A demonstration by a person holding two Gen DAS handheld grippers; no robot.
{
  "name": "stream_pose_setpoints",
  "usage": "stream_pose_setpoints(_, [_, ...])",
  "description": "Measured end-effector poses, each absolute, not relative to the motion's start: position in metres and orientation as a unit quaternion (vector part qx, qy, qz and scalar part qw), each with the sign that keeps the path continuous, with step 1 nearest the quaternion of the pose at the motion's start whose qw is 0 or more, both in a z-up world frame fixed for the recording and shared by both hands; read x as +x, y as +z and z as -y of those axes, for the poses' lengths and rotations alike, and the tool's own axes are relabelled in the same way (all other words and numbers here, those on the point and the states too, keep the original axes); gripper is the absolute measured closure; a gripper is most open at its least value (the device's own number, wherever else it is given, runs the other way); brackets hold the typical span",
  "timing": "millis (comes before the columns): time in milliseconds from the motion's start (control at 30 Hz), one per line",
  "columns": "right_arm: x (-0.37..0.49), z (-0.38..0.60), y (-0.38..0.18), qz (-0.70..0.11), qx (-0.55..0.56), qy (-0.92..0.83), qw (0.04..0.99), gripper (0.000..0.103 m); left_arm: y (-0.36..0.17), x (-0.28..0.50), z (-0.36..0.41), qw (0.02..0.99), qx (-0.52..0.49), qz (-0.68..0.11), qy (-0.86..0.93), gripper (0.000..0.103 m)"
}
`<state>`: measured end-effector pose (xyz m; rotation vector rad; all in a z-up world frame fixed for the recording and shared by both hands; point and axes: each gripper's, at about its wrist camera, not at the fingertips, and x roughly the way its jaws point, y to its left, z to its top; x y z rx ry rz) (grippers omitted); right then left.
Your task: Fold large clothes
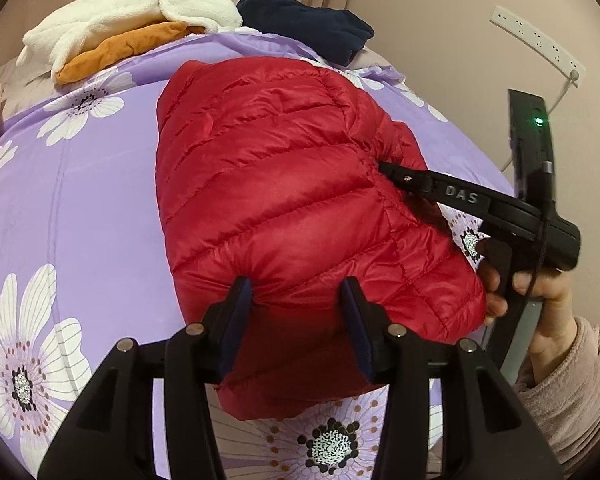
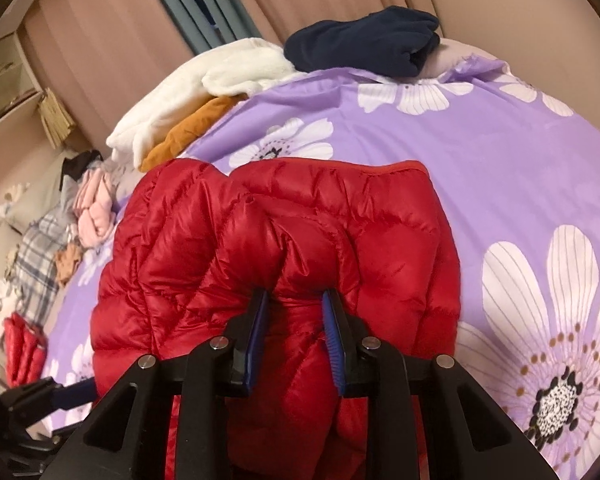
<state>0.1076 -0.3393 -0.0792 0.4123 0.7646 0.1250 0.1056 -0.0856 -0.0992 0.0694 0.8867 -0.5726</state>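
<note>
A red puffer jacket [image 1: 284, 200] lies folded into a thick bundle on the purple flowered bedspread [image 1: 80, 208]. My left gripper [image 1: 298, 292] has its jaws apart around the jacket's near edge, with padded fabric bulging between the blue pads. My right gripper [image 1: 384, 168] comes in from the right and its tip presses into the jacket's side seam. In the right wrist view the jacket [image 2: 284, 248] fills the middle, and my right gripper [image 2: 296, 300] has its jaws narrowly apart, pinching a fold of the red fabric. The left gripper [image 2: 52, 392] shows at the lower left.
A white fleece and an orange garment [image 1: 128, 28] lie stacked at the bed's far left, with a folded navy garment [image 1: 312, 20] beside them. Pink and plaid clothes [image 2: 80, 216] sit at the left bed edge. A power strip [image 1: 536, 40] hangs on the wall to the right.
</note>
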Motion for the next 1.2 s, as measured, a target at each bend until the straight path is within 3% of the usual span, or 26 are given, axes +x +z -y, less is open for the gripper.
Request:
stream_pose_setpoints(67, [0.099,0.339,-0.071,-0.36,0.2,0.058,0.909,0.077,-0.1,0.106,0.085,0.863,0.031,-0.425,-0.272,0.052])
stream_pose_setpoints(367, [0.029,0.311,-0.037,-0.293,0.131,0.135,0.937,0.077,-0.101,0.102,0.084,0.864,0.029,-0.424,-0.269,0.051])
stream_pose_setpoints(833, [0.027,0.281,-0.092,-0.362,0.061,0.112,0.924,0.077,-0.105,0.106,0.093,0.863,0.043,-0.429,-0.264,0.051])
stream_pose_setpoints(1200, [0.02,0.288,-0.079,-0.365,0.097,0.127,0.917,0.075,-0.092,0.092,0.078,0.87,0.032,-0.415,-0.264,0.049])
